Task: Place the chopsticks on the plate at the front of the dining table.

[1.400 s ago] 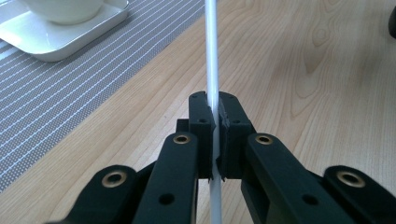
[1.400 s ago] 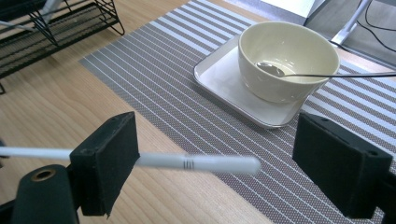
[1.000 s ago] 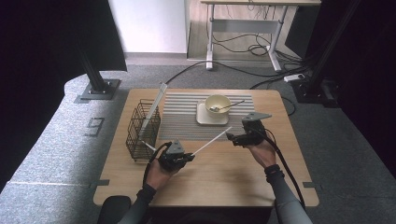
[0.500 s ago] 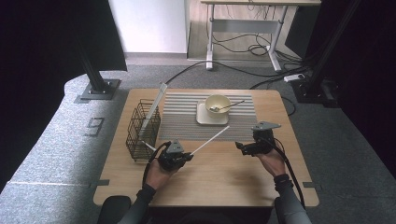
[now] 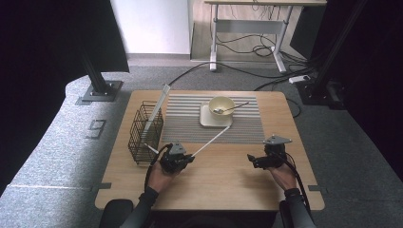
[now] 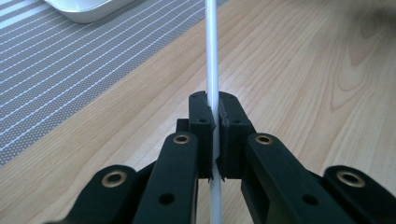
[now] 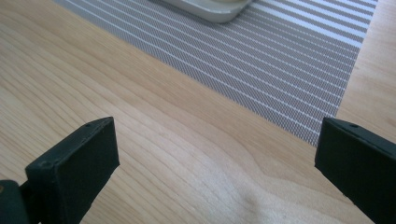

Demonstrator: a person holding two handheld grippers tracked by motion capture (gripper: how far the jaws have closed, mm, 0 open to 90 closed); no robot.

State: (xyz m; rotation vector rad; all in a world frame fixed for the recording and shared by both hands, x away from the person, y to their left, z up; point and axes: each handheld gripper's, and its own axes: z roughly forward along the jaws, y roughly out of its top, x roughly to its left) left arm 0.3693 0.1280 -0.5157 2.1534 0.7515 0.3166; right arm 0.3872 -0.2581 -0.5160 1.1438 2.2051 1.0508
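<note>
Black wire basket [image 5: 145, 132] just left of left claw [image 5: 189, 156]; left claw clenched on thin white rod [image 5: 211, 139]. Right claw [image 5: 250, 158] gaping, empty, above wooden worktop [image 5: 223, 180].

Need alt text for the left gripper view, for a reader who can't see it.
The left gripper is shut on a thin white rod, which runs straight up the picture from between its black jaws. Below lies the wooden table, with a striped grey mat and the edge of a white tray at upper left.
</note>
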